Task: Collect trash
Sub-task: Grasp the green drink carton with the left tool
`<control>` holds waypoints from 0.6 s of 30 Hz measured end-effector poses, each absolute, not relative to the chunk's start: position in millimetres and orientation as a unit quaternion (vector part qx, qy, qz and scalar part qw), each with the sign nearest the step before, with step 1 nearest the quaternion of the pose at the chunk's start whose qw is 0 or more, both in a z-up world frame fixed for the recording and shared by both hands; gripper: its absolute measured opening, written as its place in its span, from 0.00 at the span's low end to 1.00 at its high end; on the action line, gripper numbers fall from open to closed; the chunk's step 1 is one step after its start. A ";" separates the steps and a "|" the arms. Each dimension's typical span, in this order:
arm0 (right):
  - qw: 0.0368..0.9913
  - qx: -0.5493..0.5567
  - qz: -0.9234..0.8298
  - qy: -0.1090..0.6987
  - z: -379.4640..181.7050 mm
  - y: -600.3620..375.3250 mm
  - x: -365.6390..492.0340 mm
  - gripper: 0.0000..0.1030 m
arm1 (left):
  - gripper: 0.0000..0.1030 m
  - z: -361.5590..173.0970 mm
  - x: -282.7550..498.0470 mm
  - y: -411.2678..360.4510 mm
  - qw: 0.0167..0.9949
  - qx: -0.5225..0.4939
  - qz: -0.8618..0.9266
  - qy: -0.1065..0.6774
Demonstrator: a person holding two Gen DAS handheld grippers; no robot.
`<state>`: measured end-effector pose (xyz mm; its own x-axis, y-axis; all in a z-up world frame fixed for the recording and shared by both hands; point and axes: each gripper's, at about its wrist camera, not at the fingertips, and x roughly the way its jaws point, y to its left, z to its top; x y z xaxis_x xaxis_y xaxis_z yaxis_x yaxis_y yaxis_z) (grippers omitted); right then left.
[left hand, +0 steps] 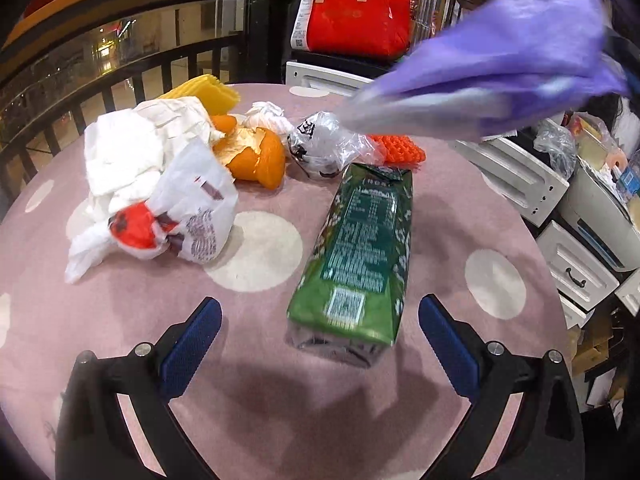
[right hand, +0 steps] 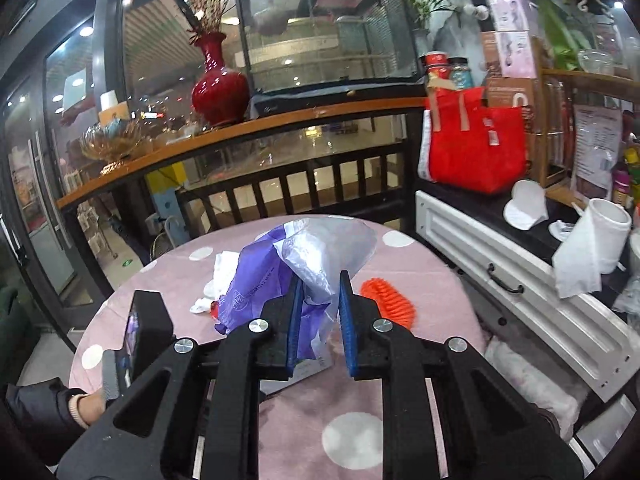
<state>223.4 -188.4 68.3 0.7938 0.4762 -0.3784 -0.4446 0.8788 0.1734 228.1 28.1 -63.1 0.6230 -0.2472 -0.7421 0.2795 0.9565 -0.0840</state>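
Note:
My right gripper (right hand: 320, 280) is shut on a purple plastic bag (right hand: 256, 284) and holds it above the pink dotted table (right hand: 400, 360); the bag also hangs blurred at the upper right of the left wrist view (left hand: 500, 68). My left gripper (left hand: 320, 320) is open and empty, just above the table, with a lying green carton (left hand: 360, 256) between its fingers. Beyond lie a crumpled white printed bag (left hand: 188, 220), white tissue (left hand: 132, 152), orange peel (left hand: 256, 156), a clear wrapper (left hand: 320, 144), a small white wad (left hand: 266, 116), an orange net (left hand: 400, 150) and a yellow foam piece (left hand: 208, 92).
A black railing (left hand: 120, 92) with a wooden ledge runs behind the table. White drawer cabinets (left hand: 520, 176) stand to the right, with a red tote bag (right hand: 476, 144) and a paper roll (right hand: 596, 240) on top. A red vase (right hand: 218, 88) stands on the ledge.

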 end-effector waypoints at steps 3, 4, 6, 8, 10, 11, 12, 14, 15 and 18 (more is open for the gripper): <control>0.950 0.036 0.228 0.211 66.7 -204.0 216.6 0.18 | 0.94 -61.7 235.2 20.1 0.902 0.028 -0.154 0.402; 0.951 0.036 0.221 0.215 64.1 -209.0 215.2 0.18 | 0.93 -61.8 236.7 17.6 0.902 0.031 -0.156 0.402; 0.951 0.037 0.212 0.222 58.2 -216.6 213.4 0.18 | 0.90 -62.3 243.4 12.4 0.899 0.038 -0.160 0.405; 0.952 0.037 0.198 0.231 50.5 -227.5 211.6 0.18 | 0.87 -63.3 250.9 6.5 0.893 0.048 -0.164 0.416; 0.952 0.042 0.188 0.238 44.1 -236.6 210.3 0.18 | 0.84 -63.5 257.8 -0.5 0.885 0.063 -0.173 0.429; 0.952 0.045 0.183 0.242 40.5 -242.4 209.2 0.18 | 0.82 -63.5 261.1 -2.4 0.881 0.068 -0.177 0.435; 0.952 0.048 0.177 0.245 37.0 -248.2 207.9 0.18 | 0.79 -63.4 264.3 -3.2 0.878 0.071 -0.176 0.440; 0.952 0.054 0.168 0.249 31.1 -257.6 205.5 0.18 | 0.63 -65.1 270.4 -4.5 0.871 0.075 -0.171 0.455; 0.952 0.056 0.165 0.251 29.4 -260.2 205.8 0.18 | 0.60 -66.0 273.4 -4.2 0.868 0.072 -0.173 0.460; 0.952 0.061 0.154 0.256 22.5 -271.5 204.4 0.18 | 0.52 -66.8 271.5 -4.1 0.866 0.064 -0.176 0.463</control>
